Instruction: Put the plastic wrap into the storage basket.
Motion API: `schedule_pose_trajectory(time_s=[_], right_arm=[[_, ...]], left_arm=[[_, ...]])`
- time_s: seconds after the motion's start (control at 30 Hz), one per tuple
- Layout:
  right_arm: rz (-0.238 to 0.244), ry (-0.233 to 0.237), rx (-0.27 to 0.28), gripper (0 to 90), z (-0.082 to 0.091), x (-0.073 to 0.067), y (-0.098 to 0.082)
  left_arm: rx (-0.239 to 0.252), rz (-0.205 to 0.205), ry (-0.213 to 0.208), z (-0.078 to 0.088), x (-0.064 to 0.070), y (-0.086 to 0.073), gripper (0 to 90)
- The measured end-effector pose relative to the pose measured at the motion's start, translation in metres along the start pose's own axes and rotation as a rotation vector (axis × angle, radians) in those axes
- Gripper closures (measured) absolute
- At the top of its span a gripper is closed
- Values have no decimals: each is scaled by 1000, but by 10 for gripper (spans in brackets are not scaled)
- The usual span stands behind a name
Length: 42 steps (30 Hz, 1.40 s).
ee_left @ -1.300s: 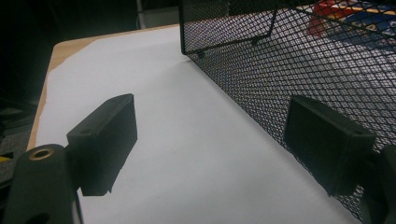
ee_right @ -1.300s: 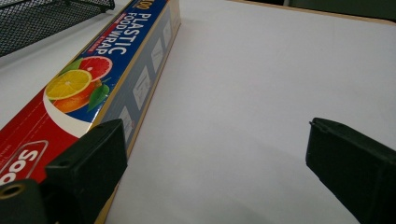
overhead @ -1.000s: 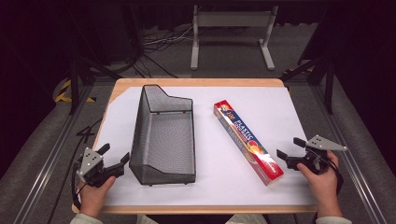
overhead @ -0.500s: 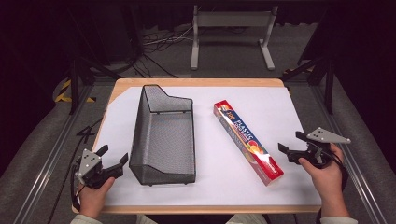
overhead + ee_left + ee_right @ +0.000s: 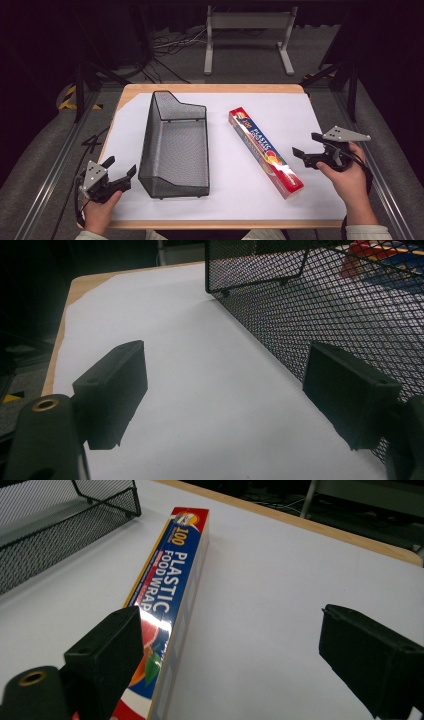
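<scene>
Movement-wise, only the right hand-held gripper (image 5: 307,146) has done anything since a second ago: it sat low on the white sheet just off the near end of the plastic food wrap box (image 5: 265,151), and now it's lifted a bit and sits higher and a touch farther right in the high view, with the hand (image 5: 347,172) under it. Its jaws have just been opening a little further, and nothing is between them. They're spread wide, released, and not touching the box. In the right gripper view one jaw sits in front of the near end of the box (image 5: 165,605) and the other is well off to the side over bare white sheet.

The box itself hasn't budged. It lies flat and diagonal on the right half of the worktop (image 5: 215,88), label up, near end pointing toward the right hand.

Left hand-held gripper (image 5: 117,168) is in the same spot as before, at the near left corner just beside the black wire mesh basket (image 5: 175,145). Jaws are apart, holding nothing. In the left gripper view one jaw is right up against the mesh wall (image 5: 325,305), but I can't tell if it actually touches. Basket hasn't moved either, and it stands left of centre, well apart from the box.
</scene>
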State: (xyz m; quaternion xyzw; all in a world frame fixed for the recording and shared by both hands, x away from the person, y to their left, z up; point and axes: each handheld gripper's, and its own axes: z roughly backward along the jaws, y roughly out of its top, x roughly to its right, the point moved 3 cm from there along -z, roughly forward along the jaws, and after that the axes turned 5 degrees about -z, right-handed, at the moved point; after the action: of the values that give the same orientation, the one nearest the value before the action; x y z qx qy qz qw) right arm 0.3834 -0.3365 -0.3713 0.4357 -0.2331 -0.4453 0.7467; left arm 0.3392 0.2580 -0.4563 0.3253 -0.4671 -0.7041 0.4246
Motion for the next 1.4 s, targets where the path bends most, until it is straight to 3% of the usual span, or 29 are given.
schedule_pose_trajectory(time_s=[0.07,0.13,0.33,0.87,1.1,1.17,1.3,1.4], right_arm=[[-2,11,-9,116,-2,-2,3],[-5,40,-27,191,-4,-5,7],[-39,61,-44,192,-10,-12,14],[6,86,-56,193,-38,-34,47],[-22,93,-109,184,-52,-39,51],[-55,82,-158,163,-60,-40,48],[-74,65,-236,153,-75,-43,39],[-82,64,-264,152,-84,-45,34]], left_arm=[[-2,-6,-1,0,0,0,187],[-3,-8,-2,-1,0,0,187],[-5,-6,-1,-1,0,-1,188],[8,7,5,2,-2,-1,189],[9,8,5,2,-2,0,189],[9,7,4,2,-2,0,189],[8,7,5,2,-2,-1,189],[9,6,4,1,-2,-1,189]])
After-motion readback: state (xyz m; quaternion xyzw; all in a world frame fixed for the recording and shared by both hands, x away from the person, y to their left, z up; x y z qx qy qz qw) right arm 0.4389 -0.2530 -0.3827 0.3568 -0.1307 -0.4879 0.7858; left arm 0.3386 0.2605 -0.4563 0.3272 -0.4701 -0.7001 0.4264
